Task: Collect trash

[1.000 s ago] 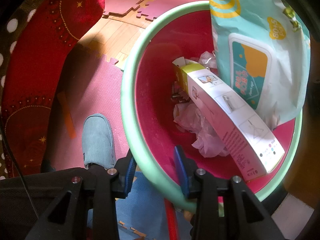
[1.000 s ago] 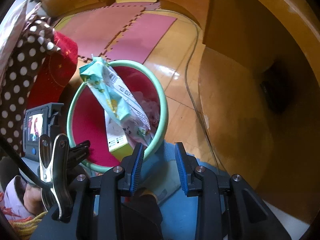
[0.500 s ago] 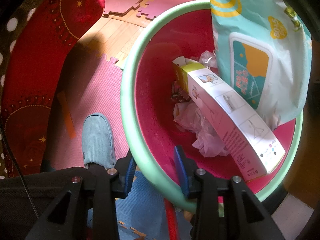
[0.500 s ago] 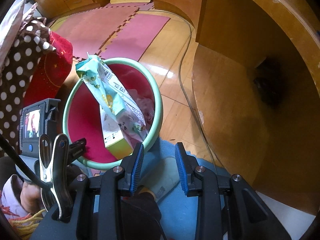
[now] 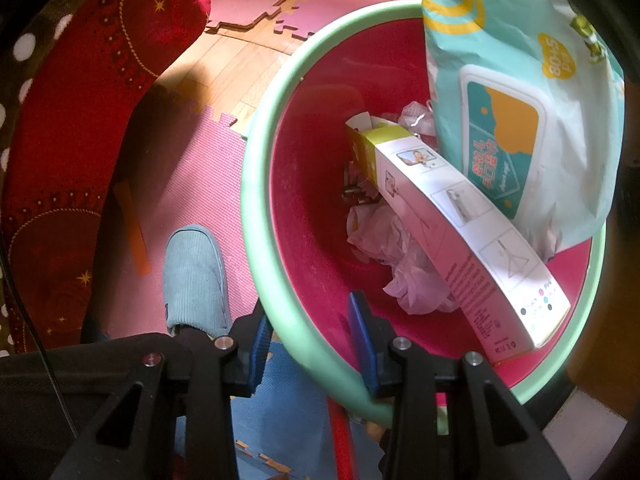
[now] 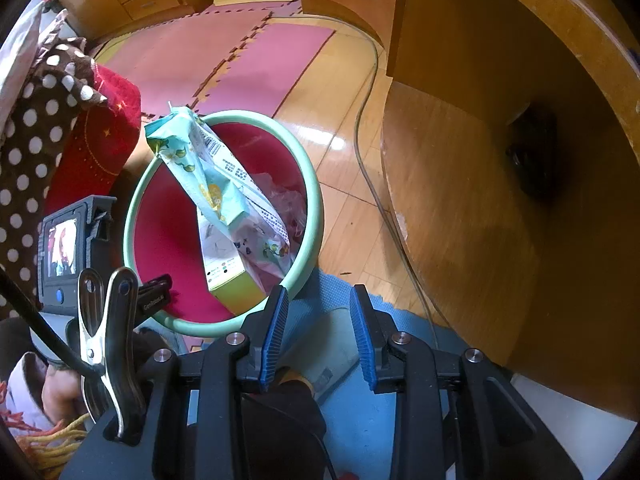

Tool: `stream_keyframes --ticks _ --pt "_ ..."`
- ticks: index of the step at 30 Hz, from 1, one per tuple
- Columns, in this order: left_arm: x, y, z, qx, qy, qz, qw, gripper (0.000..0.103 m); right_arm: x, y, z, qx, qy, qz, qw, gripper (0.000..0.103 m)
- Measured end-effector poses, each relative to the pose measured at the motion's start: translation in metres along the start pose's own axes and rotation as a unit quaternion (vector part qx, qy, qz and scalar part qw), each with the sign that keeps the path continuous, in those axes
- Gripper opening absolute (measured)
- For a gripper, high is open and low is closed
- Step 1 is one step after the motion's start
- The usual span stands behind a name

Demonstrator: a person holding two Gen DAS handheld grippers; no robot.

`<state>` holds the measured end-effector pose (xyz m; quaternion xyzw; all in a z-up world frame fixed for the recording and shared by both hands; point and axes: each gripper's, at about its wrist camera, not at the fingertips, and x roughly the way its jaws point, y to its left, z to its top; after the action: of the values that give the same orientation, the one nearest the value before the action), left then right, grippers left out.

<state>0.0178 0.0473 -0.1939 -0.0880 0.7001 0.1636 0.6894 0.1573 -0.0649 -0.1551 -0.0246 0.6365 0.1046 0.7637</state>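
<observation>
The round bin with a mint-green rim and crimson inside (image 5: 260,200) stood on the floor, just beside a grey-blue corduroy slipper (image 5: 194,276) on a pink foam mat (image 5: 176,168). The left gripper (image 5: 310,338) had its blue-padded fingers clamped on the near rim, one pad outside and one inside the bin. Inside, a long white cardboard box with a lime-yellow end (image 5: 452,220) lay slanted, its lower end against the near wall, over crumpled pale-pink tissue (image 5: 400,256). A pale-turquoise wet-wipes pack with a white flap lid (image 5: 520,112) leaned upright behind the box, its top above the rim. The right gripper (image 6: 318,332) hung above blue mat just outside the bin, fingers apart and holding nothing.
</observation>
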Motion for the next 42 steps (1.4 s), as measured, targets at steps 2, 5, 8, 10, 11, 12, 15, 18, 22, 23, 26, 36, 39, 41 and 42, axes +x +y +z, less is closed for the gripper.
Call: stream_keyframes --ticks 2,5,8,10,11,12,15,18,22,23,26,36,39,41,42 --pt "0.0002 -0.0001 -0.0001 0.0 -0.001 0.001 1.0 0.039 -0.0001 -0.0005 0.0001 -0.001 0.0 -0.001 1.0 0.033" --pt "0.0002 -0.0001 -0.0001 0.0 0.0 0.001 1.0 0.039 -0.0001 -0.0004 0.0 -0.001 0.0 -0.001 1.0 0.033" --pt "0.0005 -0.0001 -0.0005 0.0 -0.001 0.001 1.0 0.039 -0.0003 -0.0007 -0.0003 0.0 0.0 0.0 1.0 0.033" --pt "0.0005 -0.0002 -0.0005 0.0 0.0 0.0 1.0 0.039 -0.0004 -0.0011 -0.0005 0.0 0.0 -0.001 1.0 0.033" --pt "0.0007 -0.0006 -0.0002 0.0 0.0 0.0 1.0 0.039 -0.0006 -0.0012 -0.0006 0.0 0.0 -0.001 1.0 0.033" --pt "0.0004 -0.0002 -0.0004 0.0 -0.001 0.001 1.0 0.039 -0.0005 -0.0014 -0.0008 0.0 0.0 -0.001 1.0 0.033" --pt "0.0004 -0.0002 -0.0004 0.0 -0.001 0.001 1.0 0.039 -0.0009 -0.0017 -0.0014 -0.001 0.0 -0.003 1.0 0.033" --pt "0.0005 -0.0002 -0.0001 0.0 -0.001 0.001 1.0 0.039 -0.0001 -0.0014 -0.0011 -0.002 0.002 -0.003 1.0 0.033" --pt "0.0002 -0.0002 -0.0005 0.0 0.0 0.0 1.0 0.039 0.0 -0.0013 -0.0011 -0.002 0.002 -0.003 1.0 0.033" --pt "0.0002 -0.0002 -0.0005 0.0 0.0 0.0 1.0 0.039 0.0 -0.0016 -0.0012 -0.001 0.002 -0.003 1.0 0.033" --pt "0.0001 -0.0001 -0.0006 0.0 0.0 0.0 1.0 0.039 -0.0001 -0.0014 -0.0011 -0.002 0.003 -0.004 1.0 0.033" --pt "0.0001 -0.0001 -0.0008 0.0 0.0 0.0 1.0 0.039 -0.0005 -0.0005 -0.0014 -0.002 0.003 -0.005 1.0 0.033" --pt "0.0 -0.0002 -0.0009 0.0 -0.001 0.0 1.0 0.039 -0.0005 -0.001 -0.0017 -0.003 0.002 -0.006 1.0 0.033" --pt "0.0 -0.0001 -0.0009 0.0 0.0 0.0 1.0 0.039 -0.0005 -0.0009 -0.0015 -0.002 0.003 -0.005 1.0 0.033" --pt "0.0001 -0.0002 -0.0007 0.0 0.0 0.0 1.0 0.039 -0.0004 -0.0006 -0.0013 -0.002 0.003 -0.006 1.0 0.033"
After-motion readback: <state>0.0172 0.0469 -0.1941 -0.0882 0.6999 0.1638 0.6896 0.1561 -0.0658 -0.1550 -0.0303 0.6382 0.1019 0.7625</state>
